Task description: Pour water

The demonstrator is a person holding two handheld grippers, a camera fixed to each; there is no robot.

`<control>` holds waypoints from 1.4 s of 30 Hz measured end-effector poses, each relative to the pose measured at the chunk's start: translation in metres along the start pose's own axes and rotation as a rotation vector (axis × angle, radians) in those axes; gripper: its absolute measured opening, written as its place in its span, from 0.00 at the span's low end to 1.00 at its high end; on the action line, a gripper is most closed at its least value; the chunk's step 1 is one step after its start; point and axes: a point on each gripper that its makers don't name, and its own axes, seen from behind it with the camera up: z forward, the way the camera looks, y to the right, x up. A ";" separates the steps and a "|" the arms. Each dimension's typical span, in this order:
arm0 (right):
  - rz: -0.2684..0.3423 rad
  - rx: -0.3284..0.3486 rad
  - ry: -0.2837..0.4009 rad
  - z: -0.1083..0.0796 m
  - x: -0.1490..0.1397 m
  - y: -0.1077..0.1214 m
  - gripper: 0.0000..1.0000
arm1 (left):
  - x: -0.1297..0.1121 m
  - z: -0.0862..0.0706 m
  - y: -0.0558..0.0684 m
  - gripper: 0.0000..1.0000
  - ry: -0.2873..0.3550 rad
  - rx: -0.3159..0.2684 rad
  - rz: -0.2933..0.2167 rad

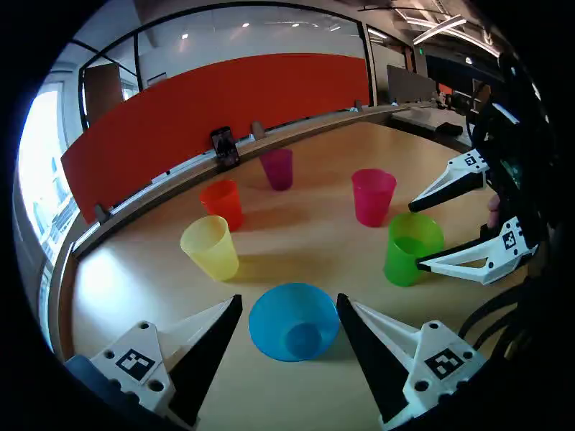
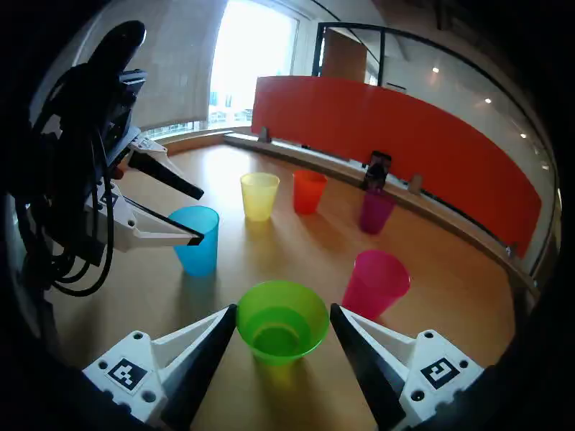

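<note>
A blue cup [image 1: 293, 330] stands upright on the wooden table [image 1: 316, 402], between the two fingers of my left gripper [image 1: 287, 297], which is open around it. The right gripper view shows that gripper [image 2: 201, 215] straddling the blue cup [image 2: 195, 248] from the left. A green cup [image 2: 282, 321] stands between the fingers of my right gripper [image 2: 282, 307], also open. From the left gripper view, the right gripper [image 1: 415, 237] flanks the green cup [image 1: 411, 248] from the right. I cannot tell whether either cup holds water.
Several more cups stand farther back: yellow [image 1: 210, 248], orange [image 1: 223, 203], purple [image 1: 277, 169] and pink [image 1: 373, 196]. A phone [image 1: 225, 147] leans against the ledge under the red partition [image 1: 215, 115]. Cables [image 2: 79, 237] hang from the left gripper.
</note>
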 end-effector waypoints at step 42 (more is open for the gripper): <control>0.244 -0.360 0.263 -0.144 0.081 0.096 0.99 | 0.026 -0.129 -0.090 0.98 0.207 0.294 -0.309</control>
